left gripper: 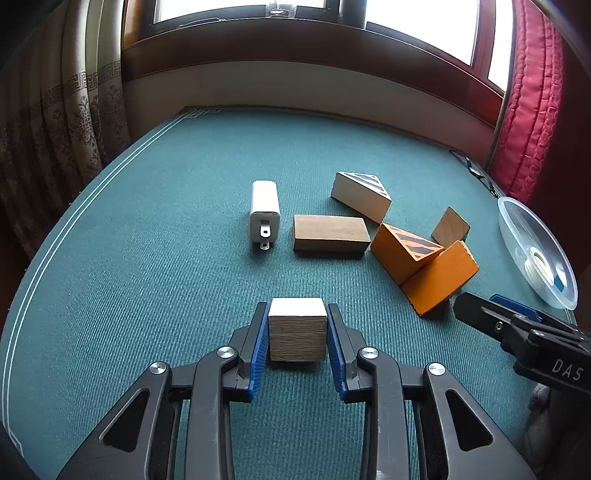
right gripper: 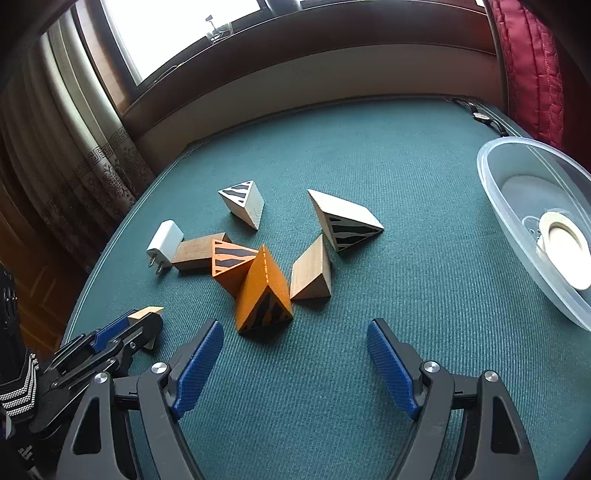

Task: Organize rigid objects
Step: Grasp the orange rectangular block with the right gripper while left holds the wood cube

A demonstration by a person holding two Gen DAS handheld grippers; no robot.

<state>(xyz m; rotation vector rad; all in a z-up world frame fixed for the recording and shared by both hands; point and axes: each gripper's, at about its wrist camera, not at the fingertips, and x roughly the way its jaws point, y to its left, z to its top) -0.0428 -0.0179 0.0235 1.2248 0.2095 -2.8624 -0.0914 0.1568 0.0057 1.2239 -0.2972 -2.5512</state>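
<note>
Left gripper [left gripper: 297, 332] clamps wooden cube [left gripper: 297, 328] (square-faced).

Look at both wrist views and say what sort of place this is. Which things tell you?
Probably a room in a home, not a lab: patterned curtains hang beside a wood-framed window, a red quilted fabric hangs on the other side, and the green table mat holds a phone charger.

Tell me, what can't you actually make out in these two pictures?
- Bowl: far side cut off by the right wrist view's edge; the contents read only as a pale ring.
- Wooden block: side faces covered by the left fingers.
- Small dark items at the table's far edge: too small to identify.
</note>
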